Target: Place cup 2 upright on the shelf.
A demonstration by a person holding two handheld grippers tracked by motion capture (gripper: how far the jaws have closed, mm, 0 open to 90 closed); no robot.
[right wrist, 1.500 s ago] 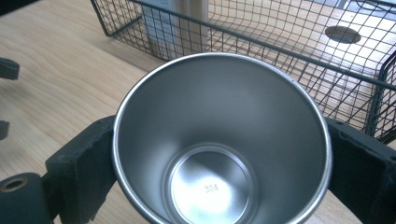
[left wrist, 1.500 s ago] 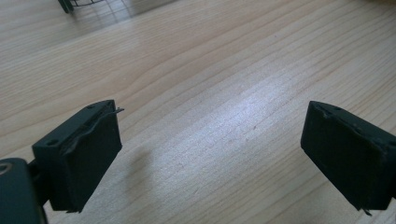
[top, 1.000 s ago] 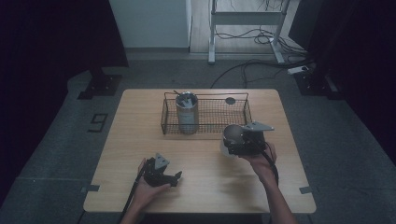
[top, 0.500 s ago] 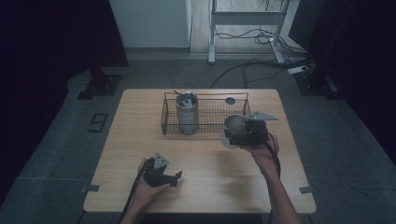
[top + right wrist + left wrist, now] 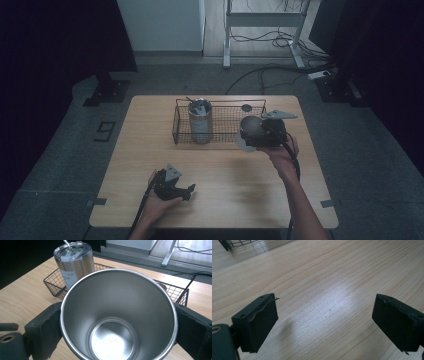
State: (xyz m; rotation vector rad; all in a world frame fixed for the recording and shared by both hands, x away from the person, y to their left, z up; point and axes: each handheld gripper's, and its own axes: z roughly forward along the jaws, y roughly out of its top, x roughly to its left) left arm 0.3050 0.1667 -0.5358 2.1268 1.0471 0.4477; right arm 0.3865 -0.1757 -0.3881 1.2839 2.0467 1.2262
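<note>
My right gripper [image 5: 251, 133] is shut on an open steel cup [image 5: 247, 129], held above the table just in front of the wire basket's [image 5: 225, 102] right half. In the right gripper view the cup [image 5: 117, 315] shows its empty inside, and a black pad [image 5: 46, 327] presses on each side of it. A lidded steel tumbler [image 5: 200, 120] stands upright in the basket's left part, and is seen again as the tumbler [image 5: 73, 261] behind the cup. My left gripper [image 5: 187, 191] rests low near the table's front edge, its jaws [image 5: 324, 320] open over bare wood.
A small dark round disc [image 5: 246, 107] lies at the back right of the basket. The wooden table [image 5: 150, 150] stands on a grey floor, with cables and a metal frame [image 5: 265, 25] beyond its far edge.
My right gripper has risen with the cup and moved a little away from the person, toward the basket. The left gripper has stayed where it was.
</note>
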